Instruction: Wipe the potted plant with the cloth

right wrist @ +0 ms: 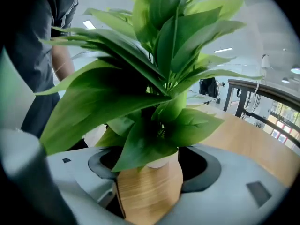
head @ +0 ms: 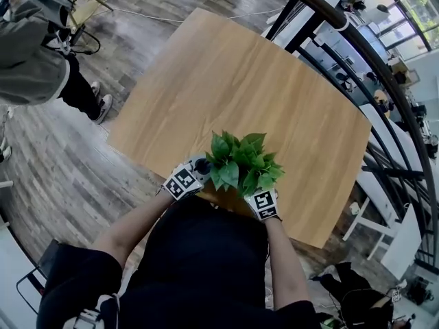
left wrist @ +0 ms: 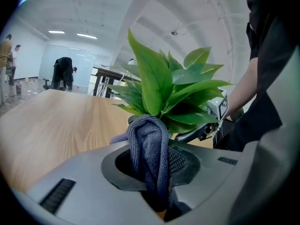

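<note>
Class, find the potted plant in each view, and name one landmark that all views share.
Head view: potted plant at lower centre, by the near edge of the wooden table.
Left gripper view: centre, behind the cloth held by the left gripper.
Right gripper view: fills the frame, pot gripped by the right gripper.
Shared landmark: the wooden table.

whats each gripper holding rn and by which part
Left gripper: shut on the grey cloth, pinched at a bunched fold, the rest sticking up. Right gripper: shut on the potted plant, jaws either side of its wood-grain pot.
</note>
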The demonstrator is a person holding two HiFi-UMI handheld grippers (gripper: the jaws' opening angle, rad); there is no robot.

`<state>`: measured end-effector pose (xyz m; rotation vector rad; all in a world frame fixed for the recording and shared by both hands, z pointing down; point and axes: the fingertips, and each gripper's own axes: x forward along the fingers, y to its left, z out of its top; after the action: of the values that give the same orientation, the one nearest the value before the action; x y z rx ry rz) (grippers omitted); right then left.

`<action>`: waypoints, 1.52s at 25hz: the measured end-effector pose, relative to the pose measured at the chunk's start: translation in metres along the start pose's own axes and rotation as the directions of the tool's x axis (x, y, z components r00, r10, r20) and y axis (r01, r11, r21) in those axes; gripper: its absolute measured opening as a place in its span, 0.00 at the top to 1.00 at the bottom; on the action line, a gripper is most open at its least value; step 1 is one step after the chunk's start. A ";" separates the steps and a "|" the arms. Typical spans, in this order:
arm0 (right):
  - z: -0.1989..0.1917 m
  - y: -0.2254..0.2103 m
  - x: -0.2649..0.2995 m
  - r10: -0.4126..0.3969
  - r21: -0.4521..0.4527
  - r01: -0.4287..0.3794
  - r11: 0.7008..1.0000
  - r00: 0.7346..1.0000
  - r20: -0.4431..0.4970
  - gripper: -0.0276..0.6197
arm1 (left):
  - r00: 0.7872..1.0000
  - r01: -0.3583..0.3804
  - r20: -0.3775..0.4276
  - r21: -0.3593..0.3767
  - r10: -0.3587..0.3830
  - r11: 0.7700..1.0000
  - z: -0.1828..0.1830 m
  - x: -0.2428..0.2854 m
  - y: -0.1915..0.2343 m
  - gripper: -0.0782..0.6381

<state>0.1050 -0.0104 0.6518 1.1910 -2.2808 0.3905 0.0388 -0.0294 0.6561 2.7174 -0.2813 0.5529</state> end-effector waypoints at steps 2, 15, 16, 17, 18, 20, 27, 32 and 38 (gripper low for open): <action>-0.003 -0.004 0.001 -0.011 0.002 0.011 1.000 1.000 -0.015 0.41 | 1.000 0.028 -0.008 0.013 -0.028 1.000 -0.002 0.003 -0.008 0.76; -0.008 0.003 -0.001 -0.021 -0.011 0.021 1.000 1.000 -0.021 0.41 | 0.998 0.059 -0.002 -0.028 -0.059 0.998 -0.012 0.003 -0.028 0.76; -0.008 0.007 -0.003 -0.015 -0.016 0.015 1.000 1.000 -0.019 0.41 | 0.999 0.046 -0.001 -0.030 -0.046 0.998 -0.011 0.002 -0.024 0.76; -0.008 0.012 -0.005 -0.008 -0.018 0.008 1.000 1.000 -0.014 0.41 | 0.999 0.032 0.002 -0.032 -0.032 0.999 -0.010 0.000 -0.020 0.76; -0.008 0.018 -0.007 0.001 -0.018 -0.001 1.000 1.000 -0.009 0.41 | 1.000 0.018 0.005 -0.036 -0.018 0.999 -0.009 -0.001 -0.014 0.76; -0.012 0.031 -0.010 0.021 -0.010 -0.021 1.000 1.000 -0.009 0.41 | 1.000 -0.008 0.011 -0.047 0.009 0.999 -0.006 -0.003 -0.003 0.76; -0.016 0.024 -0.013 -0.032 0.076 0.031 0.997 0.999 0.017 0.41 | 1.000 -0.011 0.008 -0.052 0.011 0.999 -0.002 -0.005 0.009 0.76; -0.009 0.021 -0.005 -0.004 0.001 0.004 1.000 1.000 -0.005 0.41 | 1.000 -0.021 0.007 -0.078 0.022 0.997 -0.005 -0.005 0.013 0.76; -0.001 0.013 0.000 -0.071 0.072 0.070 0.995 0.997 0.022 0.41 | 1.000 0.003 0.012 -0.070 -0.002 0.998 -0.005 -0.001 0.007 0.76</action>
<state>0.0949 -0.0024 0.6522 1.3149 -2.2552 0.4365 0.0343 -0.0333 0.6623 2.6543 -0.2948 0.5168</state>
